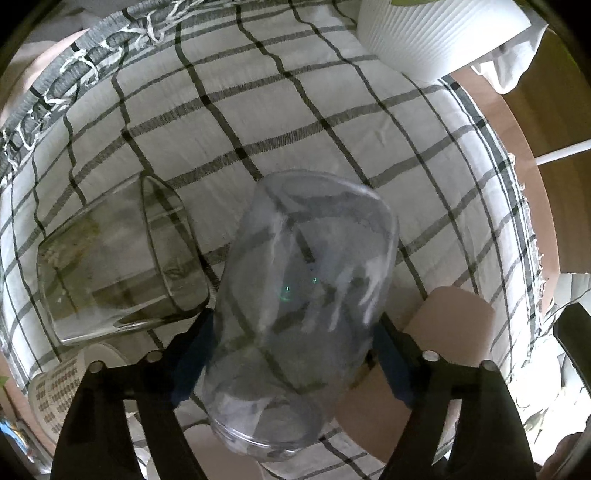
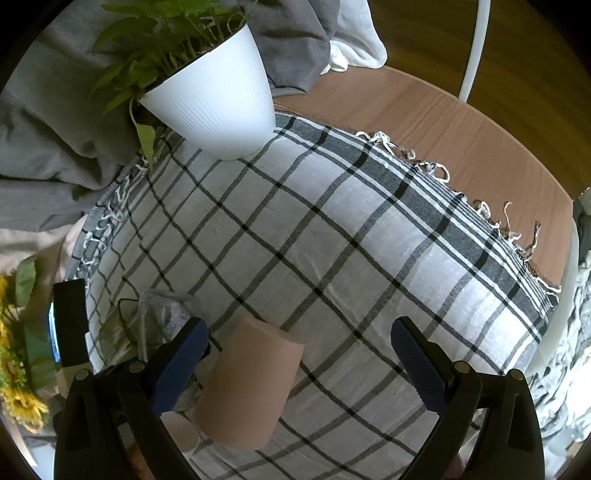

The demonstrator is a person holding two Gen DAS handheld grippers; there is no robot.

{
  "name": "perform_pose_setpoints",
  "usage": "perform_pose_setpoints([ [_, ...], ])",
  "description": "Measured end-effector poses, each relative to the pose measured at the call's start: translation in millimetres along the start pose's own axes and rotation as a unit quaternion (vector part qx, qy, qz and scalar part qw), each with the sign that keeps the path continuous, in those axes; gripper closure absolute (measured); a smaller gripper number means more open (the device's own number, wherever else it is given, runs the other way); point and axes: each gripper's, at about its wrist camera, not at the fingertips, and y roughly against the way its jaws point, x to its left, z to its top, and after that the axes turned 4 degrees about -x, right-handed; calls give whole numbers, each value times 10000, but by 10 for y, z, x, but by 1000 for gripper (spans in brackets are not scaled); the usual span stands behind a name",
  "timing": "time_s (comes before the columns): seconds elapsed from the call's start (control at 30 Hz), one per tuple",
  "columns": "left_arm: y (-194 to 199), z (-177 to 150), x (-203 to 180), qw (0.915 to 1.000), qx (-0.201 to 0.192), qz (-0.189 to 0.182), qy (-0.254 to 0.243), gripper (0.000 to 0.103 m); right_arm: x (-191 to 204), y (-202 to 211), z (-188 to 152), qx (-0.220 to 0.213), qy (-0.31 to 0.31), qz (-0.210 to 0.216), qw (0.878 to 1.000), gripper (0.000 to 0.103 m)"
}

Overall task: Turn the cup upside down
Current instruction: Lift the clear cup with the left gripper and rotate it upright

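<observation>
In the left wrist view my left gripper (image 1: 293, 334) is shut on a clear plastic cup (image 1: 306, 280), held tilted above the checked cloth (image 1: 258, 110), its blue pads pressing both sides. A second clear glass cup (image 1: 118, 258) lies to its left. A tan paper cup (image 1: 454, 321) stands upside down on the cloth just right of my fingers. In the right wrist view my right gripper (image 2: 299, 339) is open, with the tan cup (image 2: 255, 387) between its fingers, close to the left one. The clear cups show faintly at the left (image 2: 162, 314).
A white ribbed plant pot (image 2: 218, 99) stands at the cloth's far edge, also in the left wrist view (image 1: 436, 33). Grey fabric (image 2: 48, 147) lies behind it. The cloth (image 2: 332, 240) covers a round wooden table (image 2: 461, 122). Yellow flowers (image 2: 14, 387) are at the left.
</observation>
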Motion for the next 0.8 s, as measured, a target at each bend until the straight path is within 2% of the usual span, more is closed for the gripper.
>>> perform_pose_setpoints([
  [0.07, -67, 1, -2, 10000, 45, 26, 18, 30, 6, -9, 5, 1, 30, -9, 10000, 3],
  [0.33, -112, -1, -52, 9997, -135, 188, -59, 31, -3, 1, -9, -34, 94, -59, 9999, 3],
  [0.8, 436, -298, -282, 9940, -1041, 321, -67, 33, -68, 197, -60, -330, 234, -155, 9991, 3],
])
